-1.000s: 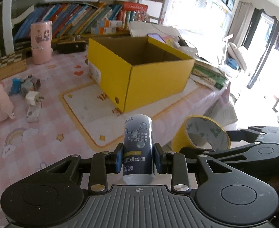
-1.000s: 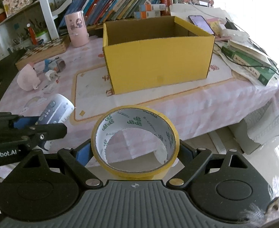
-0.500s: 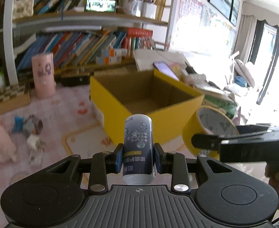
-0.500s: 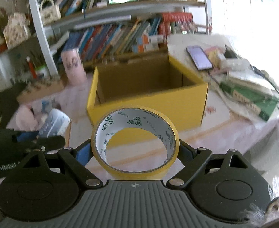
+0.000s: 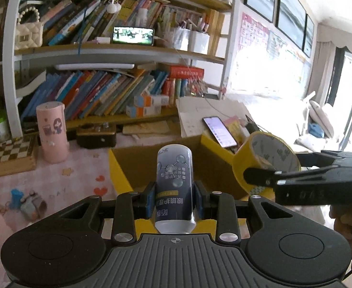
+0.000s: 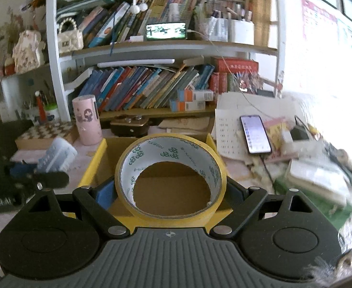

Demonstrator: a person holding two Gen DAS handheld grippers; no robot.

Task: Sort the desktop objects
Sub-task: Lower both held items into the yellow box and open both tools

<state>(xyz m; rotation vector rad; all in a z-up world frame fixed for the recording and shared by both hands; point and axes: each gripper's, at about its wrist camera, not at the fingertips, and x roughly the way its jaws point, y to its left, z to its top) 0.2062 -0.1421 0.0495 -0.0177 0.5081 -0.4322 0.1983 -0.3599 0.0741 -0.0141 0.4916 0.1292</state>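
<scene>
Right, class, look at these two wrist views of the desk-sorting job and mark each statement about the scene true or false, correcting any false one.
1. The left tongs grip a dark bottle. True.
2. The right tongs are empty. False: they are closed on a yellow tape roll.
3. The yellow cardboard box is open at the top. True.
4. A pink cylinder lies inside the box. False: it stands upright on the pink tablecloth, left of the box.
5. A lit phone lies on papers to the right of the box. True.
6. The shelf behind the desk holds only toys. False: it holds rows of books.
</scene>
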